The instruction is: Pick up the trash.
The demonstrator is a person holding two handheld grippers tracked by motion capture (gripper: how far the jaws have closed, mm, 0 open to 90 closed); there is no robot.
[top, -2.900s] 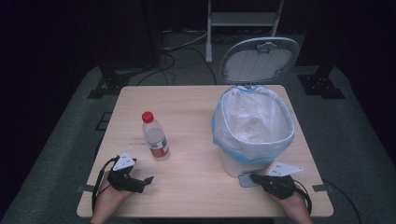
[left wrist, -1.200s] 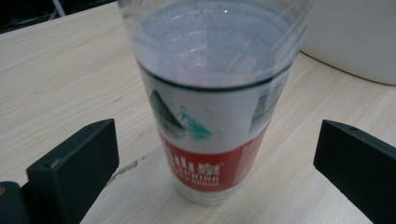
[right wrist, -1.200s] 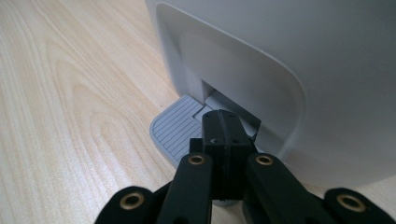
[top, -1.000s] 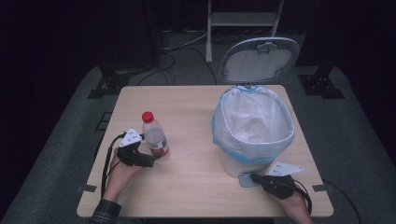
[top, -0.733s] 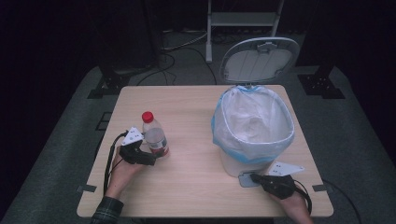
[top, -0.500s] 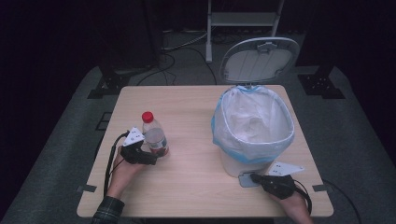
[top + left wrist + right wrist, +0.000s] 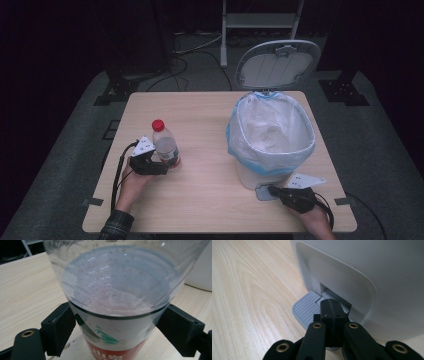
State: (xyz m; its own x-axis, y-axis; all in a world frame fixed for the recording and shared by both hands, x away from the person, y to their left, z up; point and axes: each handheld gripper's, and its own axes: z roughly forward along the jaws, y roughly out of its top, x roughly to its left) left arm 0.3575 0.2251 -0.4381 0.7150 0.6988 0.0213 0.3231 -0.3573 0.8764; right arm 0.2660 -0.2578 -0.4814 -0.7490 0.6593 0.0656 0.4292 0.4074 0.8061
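In the high view the clear bottle with a red cap stands upright on the surface, left of the frame's centre. The left tool reaches it from the lower left; its jaws have just been closing and now press the bottle's two sides, grasping it. At lower right, the right tool is clenched, resting on the bin's pedal.

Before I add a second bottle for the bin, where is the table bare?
Bare wood lies along the far edge behind the bottle, in the strip between bottle and bin, and along the near edge between the two hands. It is crowded at the left tool and at the pedal under the right tool.
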